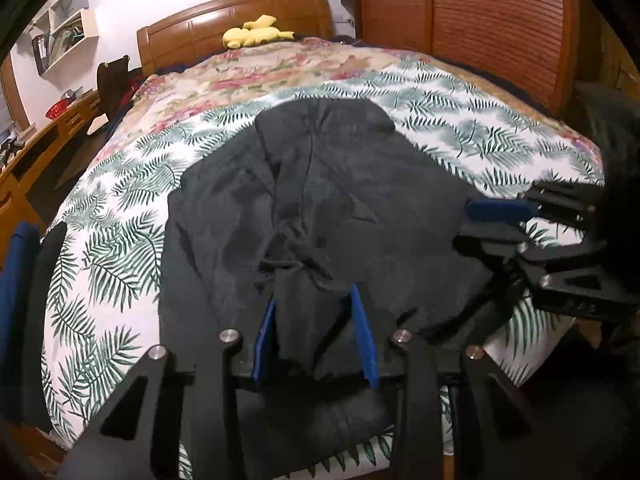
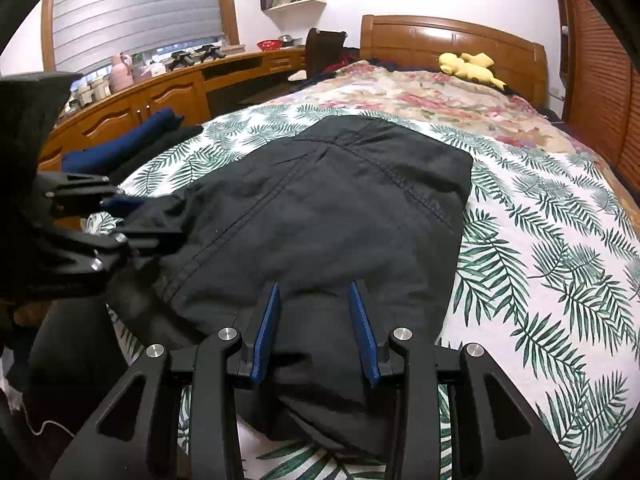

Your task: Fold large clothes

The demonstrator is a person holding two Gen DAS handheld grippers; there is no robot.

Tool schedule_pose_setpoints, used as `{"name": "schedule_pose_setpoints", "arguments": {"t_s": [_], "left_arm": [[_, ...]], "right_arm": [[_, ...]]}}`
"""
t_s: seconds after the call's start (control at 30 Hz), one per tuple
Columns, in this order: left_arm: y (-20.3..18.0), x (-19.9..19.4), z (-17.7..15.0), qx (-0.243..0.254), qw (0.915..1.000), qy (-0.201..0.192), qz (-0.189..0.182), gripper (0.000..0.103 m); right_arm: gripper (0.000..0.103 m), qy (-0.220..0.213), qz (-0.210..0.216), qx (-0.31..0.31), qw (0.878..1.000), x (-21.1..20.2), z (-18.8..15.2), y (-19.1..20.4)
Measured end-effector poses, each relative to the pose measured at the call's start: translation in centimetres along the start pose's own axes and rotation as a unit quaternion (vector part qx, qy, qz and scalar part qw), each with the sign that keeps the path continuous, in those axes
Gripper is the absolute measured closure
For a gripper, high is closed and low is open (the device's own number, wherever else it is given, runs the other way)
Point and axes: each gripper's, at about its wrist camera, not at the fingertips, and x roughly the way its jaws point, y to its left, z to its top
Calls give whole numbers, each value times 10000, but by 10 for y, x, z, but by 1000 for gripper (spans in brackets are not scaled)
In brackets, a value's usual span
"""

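a bed (image 2: 560,240) with a leaf-print cover is seen below a wooden headboard (image 2: 452,36). black trousers (image 2: 320,208) are spread on it near the foot edge. a bunched fold of the cloth is seen between the partly parted left tongs (image 1: 316,320); whether it is pinched cannot be told. the right tongs (image 2: 316,320) are held partly apart over the near hem.

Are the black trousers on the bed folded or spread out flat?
Folded: the black trousers lie doubled into a short block on the leaf-print sheet.
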Motion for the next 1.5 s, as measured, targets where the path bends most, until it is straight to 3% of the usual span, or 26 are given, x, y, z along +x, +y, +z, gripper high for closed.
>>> {"name": "schedule_pose_setpoints", "arguments": {"t_s": [0.33, 0.43, 0.5, 0.57, 0.77, 0.97, 1.17, 1.27, 1.37, 1.5], "left_arm": [[-7, 5, -3, 84, 9999, -3, 137, 69], [-6, 0, -2, 10, 9999, -92, 108, 85], [-2, -9, -1, -72, 9997, -239, 30, 95], [1, -22, 1, -99, 9990, -440, -8, 97], [17, -65, 5, -257, 9958, -871, -102, 99], [48, -105, -16, -724, 9898, -1214, -160, 99], [106, -105, -61, -1243, 9873, -987, 122, 99], [124, -90, -85, -1498, 9859, -744, 48, 99], [118, -77, -100, -1441, 9878, -585, -16, 99], [109, -67, -103, -1399, 9887, -536, -75, 99]], "right_arm": [[67, -95, -119, 22, 9999, -4, 2, -1], [67, -122, -130, 30, 9998, -5, 3, -1], [67, -145, -99, 8, 9998, -8, 3, -2], [67, -173, -126, -1, 9998, -10, 3, -3], [67, -337, 82, 153, 9993, -19, 8, -5], [67, -385, 244, -22, 9990, -24, 17, 14], [67, -364, 494, -237, 9978, -27, 37, 36], [67, -194, 527, -274, 9980, -15, 41, 41], [67, 223, 480, -271, 9982, 11, 34, 42], [65, 307, 461, -119, 9984, 19, 36, 34]]}}
